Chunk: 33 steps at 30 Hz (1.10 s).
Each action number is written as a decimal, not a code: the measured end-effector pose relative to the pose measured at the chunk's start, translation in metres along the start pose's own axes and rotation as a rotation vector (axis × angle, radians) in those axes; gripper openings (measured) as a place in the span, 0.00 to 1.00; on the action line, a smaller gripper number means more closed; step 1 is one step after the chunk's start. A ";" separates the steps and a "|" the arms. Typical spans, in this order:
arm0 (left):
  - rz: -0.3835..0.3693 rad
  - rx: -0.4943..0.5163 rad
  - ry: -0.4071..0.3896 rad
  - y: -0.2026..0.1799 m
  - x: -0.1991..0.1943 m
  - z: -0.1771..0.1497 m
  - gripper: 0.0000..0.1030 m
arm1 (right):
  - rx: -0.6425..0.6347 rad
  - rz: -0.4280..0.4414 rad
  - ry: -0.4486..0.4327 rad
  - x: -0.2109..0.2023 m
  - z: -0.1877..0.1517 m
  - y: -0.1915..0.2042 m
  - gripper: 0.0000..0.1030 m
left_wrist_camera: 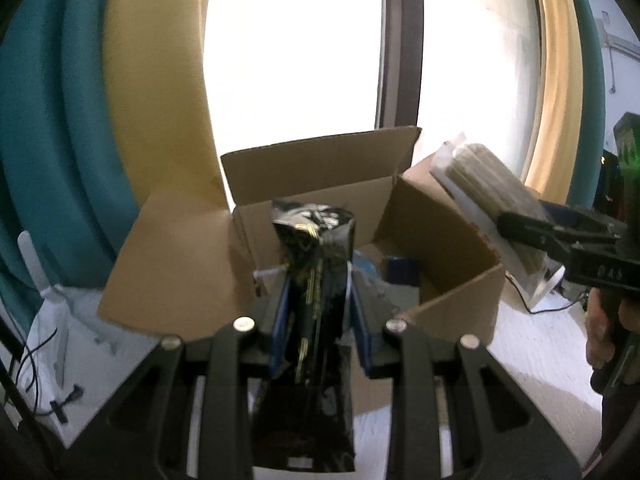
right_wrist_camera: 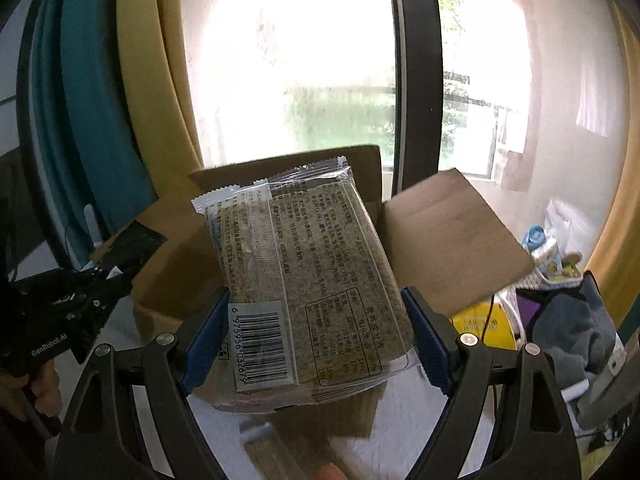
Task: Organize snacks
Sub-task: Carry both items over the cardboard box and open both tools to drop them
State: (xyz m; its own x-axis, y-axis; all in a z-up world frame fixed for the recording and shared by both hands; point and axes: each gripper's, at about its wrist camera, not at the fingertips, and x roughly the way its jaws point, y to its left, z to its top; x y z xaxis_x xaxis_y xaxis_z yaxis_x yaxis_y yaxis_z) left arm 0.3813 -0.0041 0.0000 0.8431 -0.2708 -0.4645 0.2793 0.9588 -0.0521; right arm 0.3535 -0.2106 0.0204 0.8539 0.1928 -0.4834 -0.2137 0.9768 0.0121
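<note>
At the centre of the left wrist view, a black snack pouch stands upright between the blue pads of the left gripper, whose jaws pinch it at its sides, its crumpled top rising in front of the open cardboard box. At the centre of the right wrist view a clear-wrapped pack of greyish-brown bars, barcode toward the lower left, is clamped flat between the jaws of the right gripper; in the left wrist view the same pack sits at the right of the frame, above the box's right flap.

Both snacks seem bound for the box, so the step in hand looks like lowering them in. Blue items already lie on the box floor toward its right side; I would send the pouch to the free left part and keep it upright, or lay it along the wall. The bar pack is wide and stiff-looking, so it should clear the raised right flap before tilting down. Going one gripper at a time would keep the tools from colliding over the opening, and releasing low would stop the pouch from tipping.
</note>
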 end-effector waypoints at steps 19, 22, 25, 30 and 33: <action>0.025 -0.018 0.006 -0.004 0.059 0.029 0.29 | 0.032 -0.043 -0.018 0.068 0.031 -0.011 0.84; 0.048 -0.025 0.013 -0.005 0.067 0.034 0.29 | 0.032 -0.045 -0.018 0.074 0.032 -0.011 0.84; 0.062 -0.051 0.028 -0.004 0.074 0.034 0.30 | 0.037 -0.042 -0.013 0.077 0.030 -0.007 0.84; 0.041 -0.097 0.038 -0.001 0.077 0.035 0.45 | 0.045 -0.038 -0.003 0.086 0.033 -0.011 0.86; 0.053 -0.100 0.033 -0.004 0.075 0.037 0.71 | 0.046 -0.040 -0.020 0.081 0.033 -0.009 0.87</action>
State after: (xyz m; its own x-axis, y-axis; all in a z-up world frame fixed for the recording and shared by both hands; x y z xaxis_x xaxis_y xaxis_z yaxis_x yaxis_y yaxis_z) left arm 0.4602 -0.0312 -0.0019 0.8394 -0.2178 -0.4980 0.1859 0.9760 -0.1136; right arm 0.4404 -0.2002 0.0097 0.8706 0.1551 -0.4669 -0.1579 0.9869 0.0333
